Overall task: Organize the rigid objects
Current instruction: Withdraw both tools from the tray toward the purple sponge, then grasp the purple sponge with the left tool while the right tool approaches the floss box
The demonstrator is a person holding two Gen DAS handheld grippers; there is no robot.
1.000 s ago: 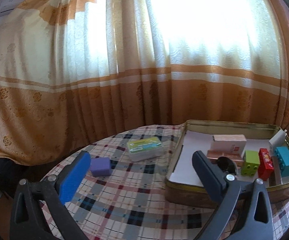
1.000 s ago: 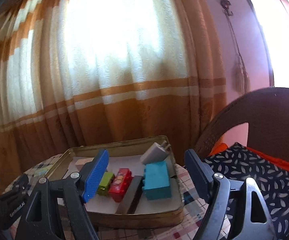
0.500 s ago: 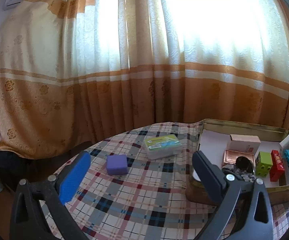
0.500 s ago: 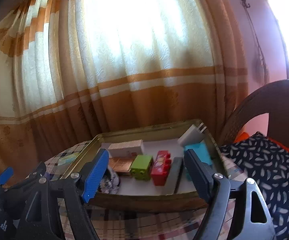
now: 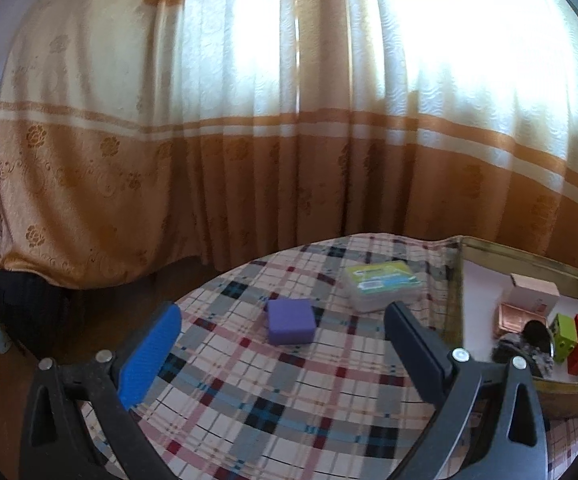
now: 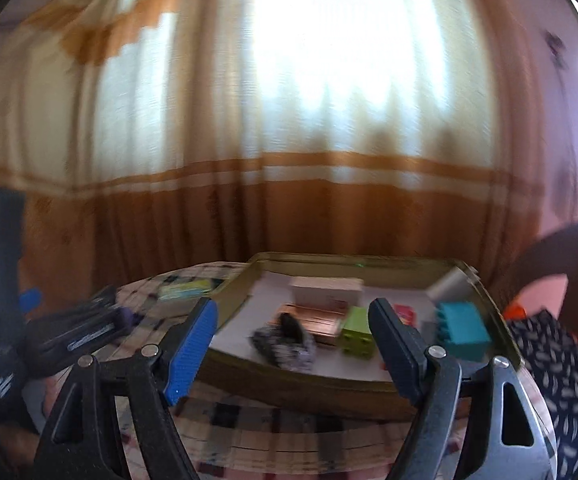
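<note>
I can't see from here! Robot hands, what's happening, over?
Left gripper open, empty. Right gripper open, empty. Purple block and clear box outside the tin. Nothing blocking.

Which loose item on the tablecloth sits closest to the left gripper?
The purple block, lying almost centred ahead of the open left gripper. The clear lidded box with the green label lies farther back, nearer the tin tray.

Backed by an orange-and-cream curtain (image 5: 249, 128) hung behind a table under a plaid cloth (image 5: 273, 396). At right, a dark wicker chair (image 6: 561, 256) with a leaf-print cushion (image 6: 569, 384), blurred, perhaps orange-edged.
</note>
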